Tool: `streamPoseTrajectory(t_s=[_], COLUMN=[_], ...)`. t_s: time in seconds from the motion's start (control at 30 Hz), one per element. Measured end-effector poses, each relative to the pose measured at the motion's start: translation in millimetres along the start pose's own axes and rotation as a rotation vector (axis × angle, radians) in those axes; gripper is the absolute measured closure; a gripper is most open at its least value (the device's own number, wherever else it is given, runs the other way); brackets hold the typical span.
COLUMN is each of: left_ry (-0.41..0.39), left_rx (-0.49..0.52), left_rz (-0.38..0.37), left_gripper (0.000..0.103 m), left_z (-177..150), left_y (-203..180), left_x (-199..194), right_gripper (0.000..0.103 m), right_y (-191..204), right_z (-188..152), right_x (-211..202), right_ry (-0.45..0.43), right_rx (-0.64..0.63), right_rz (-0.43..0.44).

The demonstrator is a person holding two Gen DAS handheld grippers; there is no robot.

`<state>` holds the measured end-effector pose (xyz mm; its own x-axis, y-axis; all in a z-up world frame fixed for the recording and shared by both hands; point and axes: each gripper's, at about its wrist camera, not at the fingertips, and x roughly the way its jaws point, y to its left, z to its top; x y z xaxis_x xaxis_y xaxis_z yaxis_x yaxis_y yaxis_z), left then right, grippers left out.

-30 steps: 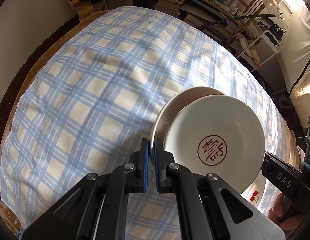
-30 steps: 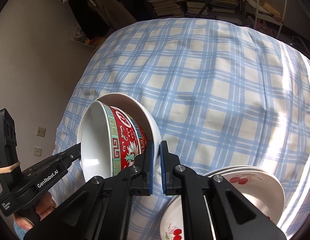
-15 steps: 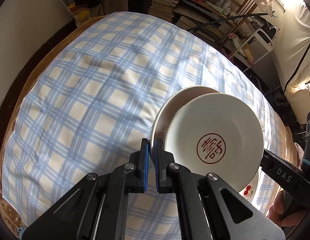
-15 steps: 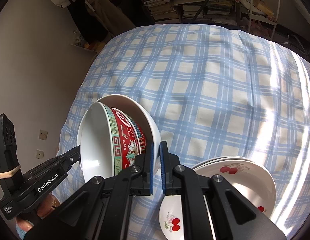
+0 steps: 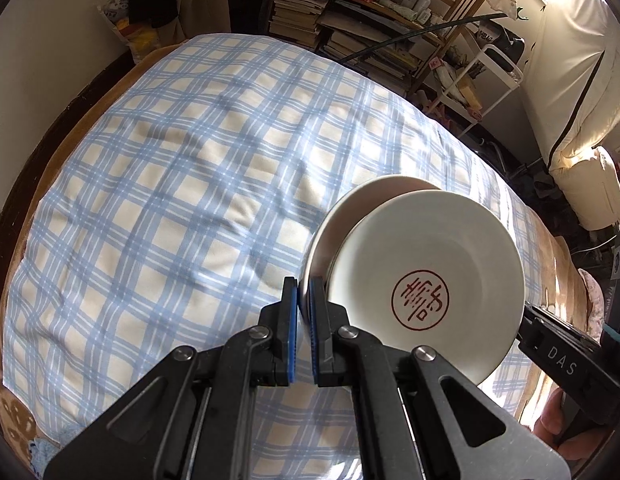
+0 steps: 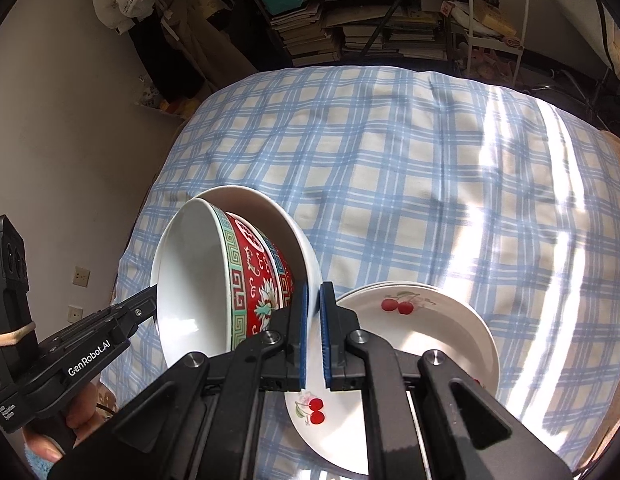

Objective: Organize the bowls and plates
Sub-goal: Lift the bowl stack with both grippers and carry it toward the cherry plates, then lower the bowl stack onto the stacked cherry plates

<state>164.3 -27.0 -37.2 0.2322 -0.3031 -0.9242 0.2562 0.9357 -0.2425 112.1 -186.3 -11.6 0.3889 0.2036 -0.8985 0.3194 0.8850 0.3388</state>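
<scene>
Pinching one rim of the stacked bowls (image 5: 425,280), the left gripper (image 5: 304,308) lifts them; the right gripper (image 6: 313,312) pinches the other rim above cherry plates (image 6: 425,344) (blue checked cloth (image 6: 389,160) underneath).

Two bowls (image 6: 230,280), two seal plates (image 5: 425,292), several cherry plates (image 6: 421,332).
</scene>
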Motion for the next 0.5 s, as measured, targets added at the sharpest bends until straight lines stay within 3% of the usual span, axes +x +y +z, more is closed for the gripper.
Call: streamPoseTrajectory(t_s=[0.5], left_ry=[0.119], left_rx=[0.108], left_rz=[-0.018], left_gripper=[0.100], left_z=[-48.5], left_y=[-67.6], left_x=[28.2], right_gripper=[0.094], right_y=[-80.7], right_z=[-57.9], right_x=[-14.1], right_ry=[0.024], right_rx=[0.150], right_rz=[-0.034])
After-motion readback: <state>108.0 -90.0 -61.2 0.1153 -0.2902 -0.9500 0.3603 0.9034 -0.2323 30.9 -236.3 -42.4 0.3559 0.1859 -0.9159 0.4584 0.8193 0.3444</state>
